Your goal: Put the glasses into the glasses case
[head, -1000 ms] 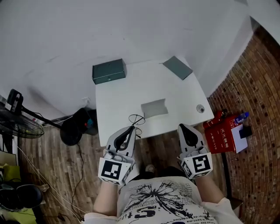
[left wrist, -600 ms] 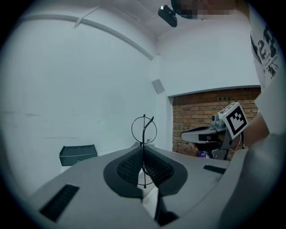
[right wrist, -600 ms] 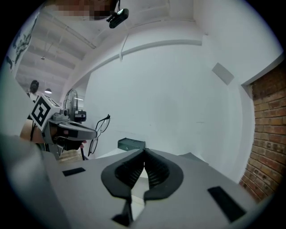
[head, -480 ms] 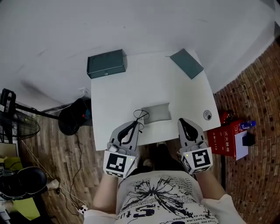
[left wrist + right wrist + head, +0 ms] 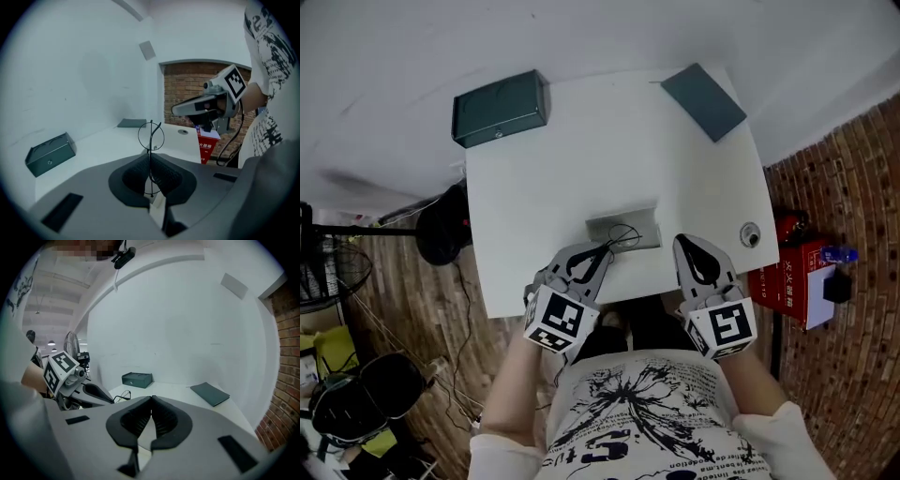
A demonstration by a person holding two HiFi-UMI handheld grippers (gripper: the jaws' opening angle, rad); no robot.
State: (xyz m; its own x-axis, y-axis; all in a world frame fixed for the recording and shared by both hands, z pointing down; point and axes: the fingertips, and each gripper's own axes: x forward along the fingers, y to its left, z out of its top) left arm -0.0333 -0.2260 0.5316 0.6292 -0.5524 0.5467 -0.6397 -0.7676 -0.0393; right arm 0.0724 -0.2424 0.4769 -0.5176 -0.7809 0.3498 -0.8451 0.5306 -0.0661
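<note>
One pair of glasses [image 5: 622, 236]; one green box [image 5: 500, 109]; one table [image 5: 581, 164].

The person wears a white short-sleeved T-shirt [image 5: 647, 422] with a black splashy print, low in the frame. The left gripper [image 5: 606, 250] and right gripper [image 5: 683, 243] have pale grey shells, black ribbed pads [image 5: 164, 420] and rear cubes [image 5: 555, 319] bearing black-and-white square markers.

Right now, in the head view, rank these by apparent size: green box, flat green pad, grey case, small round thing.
1. Green box and flat green pad: too alike to rank.
2. Grey case: somewhat smaller.
3. Small round thing: by far the smallest.
</note>
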